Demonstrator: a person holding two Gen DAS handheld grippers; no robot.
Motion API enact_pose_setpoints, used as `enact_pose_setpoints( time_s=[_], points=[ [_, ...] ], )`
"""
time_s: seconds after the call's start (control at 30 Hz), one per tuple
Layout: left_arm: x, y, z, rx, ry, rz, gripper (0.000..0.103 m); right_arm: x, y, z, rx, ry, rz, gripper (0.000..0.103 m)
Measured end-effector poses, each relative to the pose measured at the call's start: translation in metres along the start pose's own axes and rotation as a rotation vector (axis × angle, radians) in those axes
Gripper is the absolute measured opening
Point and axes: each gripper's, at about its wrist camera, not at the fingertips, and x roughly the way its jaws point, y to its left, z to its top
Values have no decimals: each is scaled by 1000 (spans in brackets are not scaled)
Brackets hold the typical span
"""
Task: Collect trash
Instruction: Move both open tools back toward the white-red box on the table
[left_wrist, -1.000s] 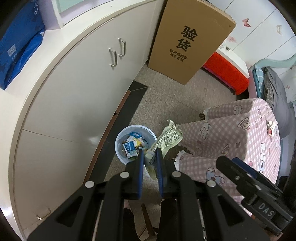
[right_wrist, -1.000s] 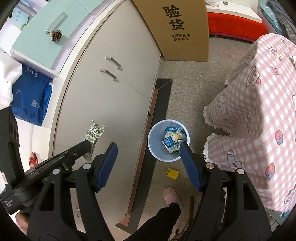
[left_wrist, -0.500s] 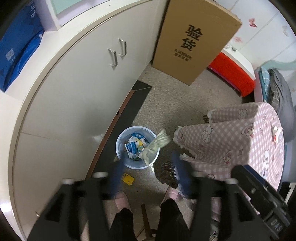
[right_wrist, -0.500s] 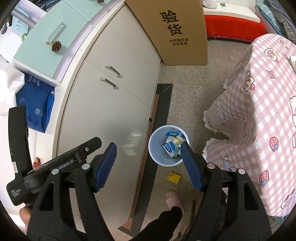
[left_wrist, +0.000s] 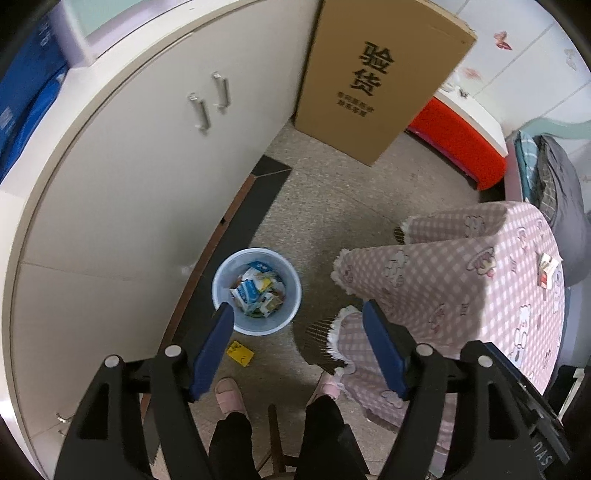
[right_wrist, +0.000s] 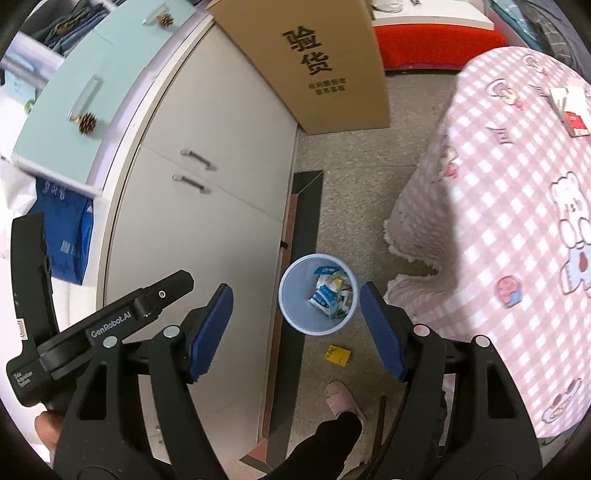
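Observation:
A pale blue waste bin (left_wrist: 223, 273) stands on the floor by the white cabinet, with several wrappers (left_wrist: 256, 291) inside; it also shows in the right wrist view (right_wrist: 291, 291). My left gripper (left_wrist: 297, 325) is open and empty, high above the bin. My right gripper (right_wrist: 295, 302) is open and empty, also above the bin. A small yellow scrap (left_wrist: 241, 353) lies on the floor just in front of the bin, also seen in the right wrist view (right_wrist: 337, 355). A red and white packet (right_wrist: 570, 110) lies on the pink checked tablecloth (right_wrist: 517, 206).
A white cabinet (left_wrist: 122, 177) runs along the left. A tall cardboard box (left_wrist: 376, 77) leans at the back, with a red bench (left_wrist: 458, 147) beside it. The person's feet in pink slippers (left_wrist: 229, 397) stand below the grippers. The left gripper body (right_wrist: 103, 325) is at the right view's left.
My left gripper opened and let go of the crumpled printed wrapper, which fell into the bin. The right gripper stayed open and drifted a little.

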Motion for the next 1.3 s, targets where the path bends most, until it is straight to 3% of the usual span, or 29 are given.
enact_pose_setpoints(
  time_s=[0.23,0.43,0.57,0.77,0.9,1.03,1.17,1.3],
  points=[
    [7,-75,6,78,0,-44,71,-26,-59,22,66,-55,-41,71],
    [19,-159,9,161,8,-83,71,-59,-145,48,166,-119,-116,72],
    [30,-217,7,211,18,-80,71,-81,-201,65,241,-165,-168,75],
    [43,-271,11,243,24,-61,71,-104,-269,102,370,-239,-199,77],
    [45,-291,21,247,-10,-14,71,-105,-299,133,475,-271,-191,78],
    [47,-284,32,191,-20,31,71,-91,-309,172,524,-287,-237,81],
    [48,-266,42,123,-23,75,71,-62,-316,202,519,-212,-357,81],
    [45,-245,43,68,-30,97,71,-35,-333,210,549,-128,-450,81]
  ],
)
